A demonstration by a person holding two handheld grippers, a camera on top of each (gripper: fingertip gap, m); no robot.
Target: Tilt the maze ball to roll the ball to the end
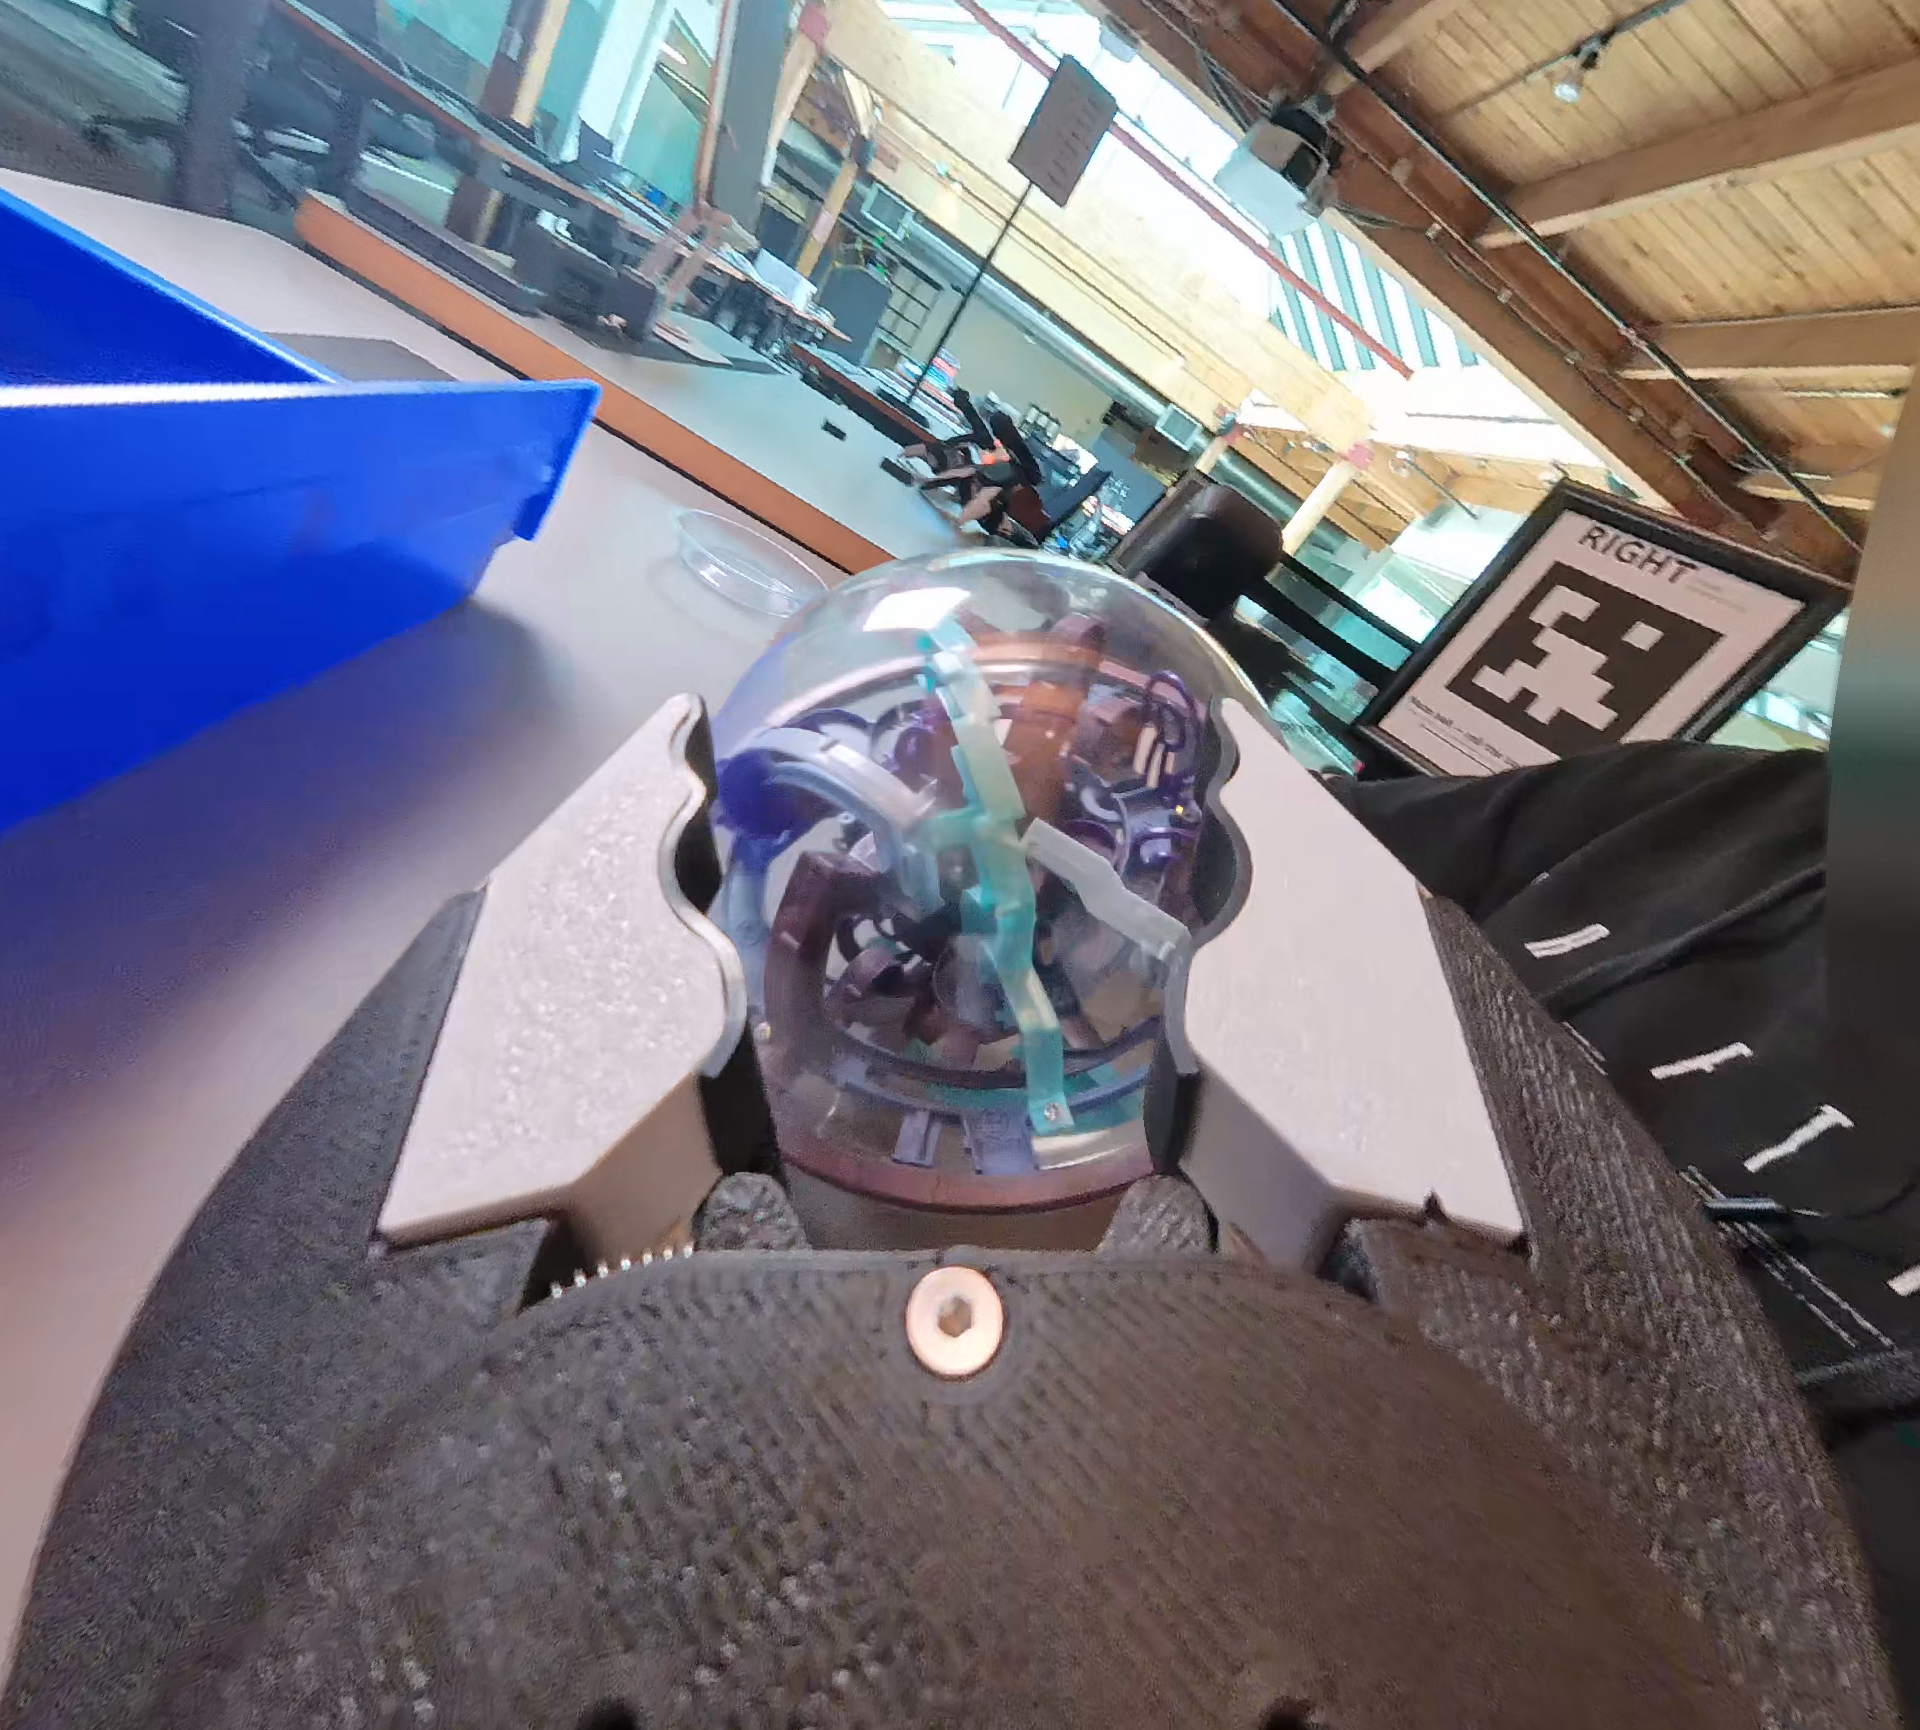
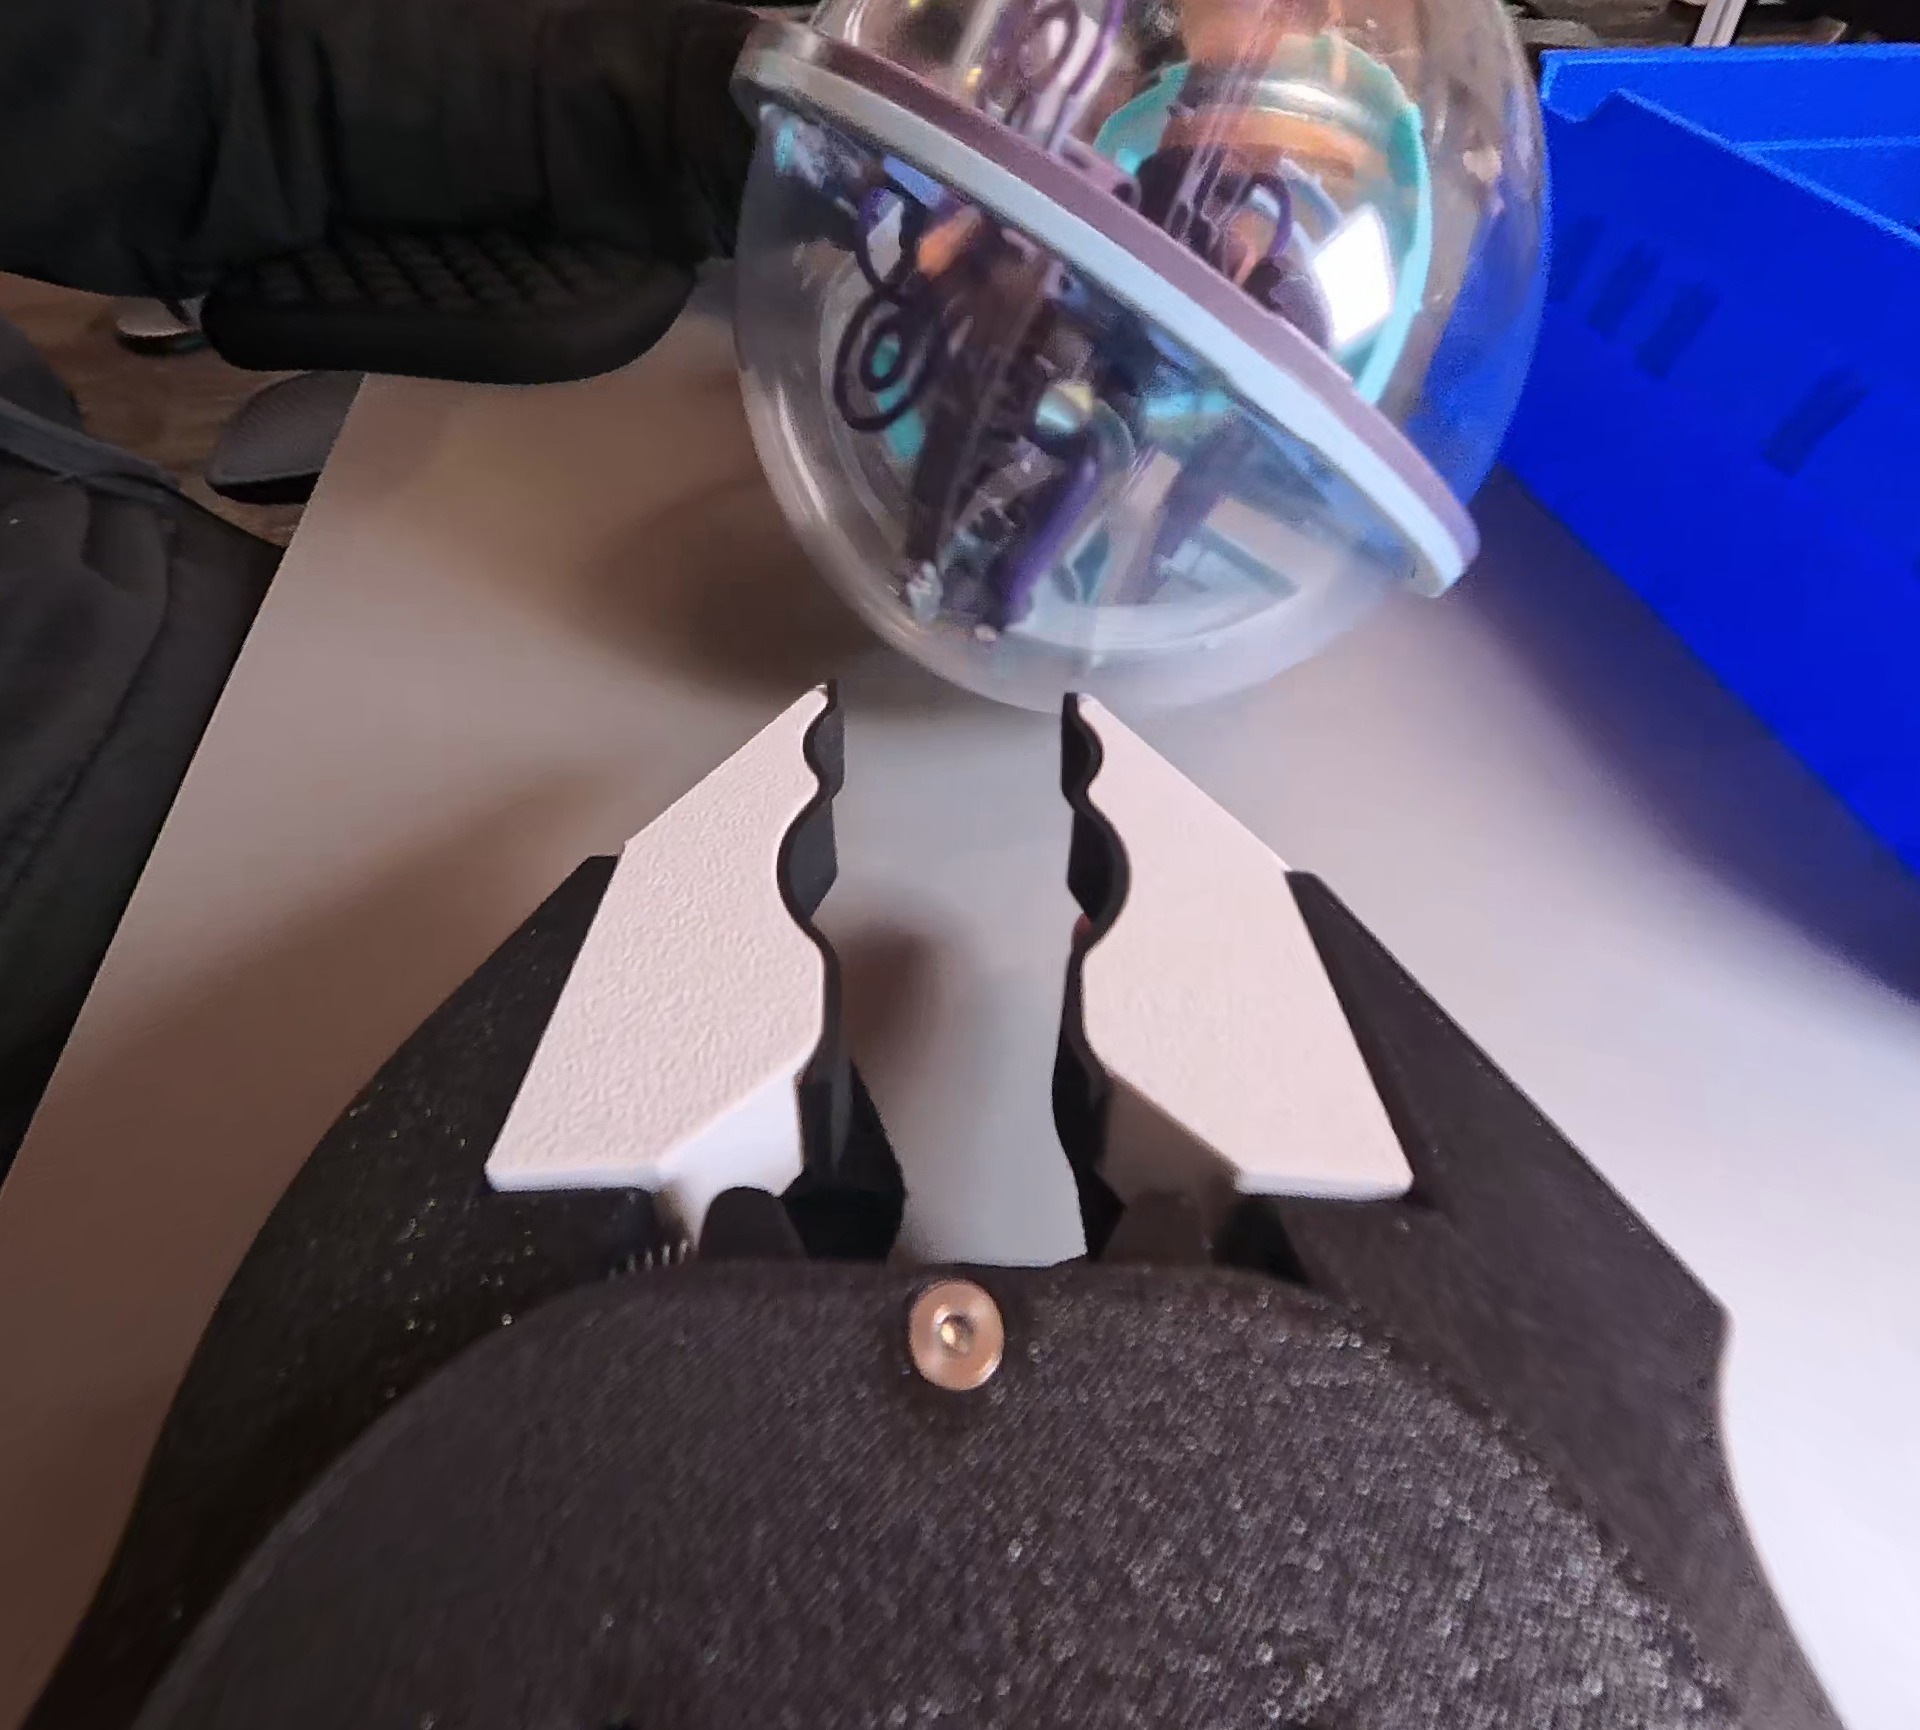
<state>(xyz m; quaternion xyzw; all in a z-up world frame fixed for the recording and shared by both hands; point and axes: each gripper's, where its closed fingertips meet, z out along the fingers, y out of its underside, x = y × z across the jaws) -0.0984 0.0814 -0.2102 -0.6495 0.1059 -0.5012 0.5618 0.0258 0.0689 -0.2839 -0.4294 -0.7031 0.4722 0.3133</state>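
The clear maze ball [image 1: 961,859] sits clamped between the left tool's [image 1: 956,745] grey fingers, held up off the grey table [image 2: 1351,901]. Just below it, the right tool [image 2: 951,714] points empty, fingers slightly apart. A blue bin [image 2: 1725,392] stands just beside.

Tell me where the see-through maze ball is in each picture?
Left wrist view: the maze ball sits mid-picture, gripped between the left claw fingers.
Right wrist view: it fills the upper middle, above the open right claw.
Shared landmark: the blue bin.
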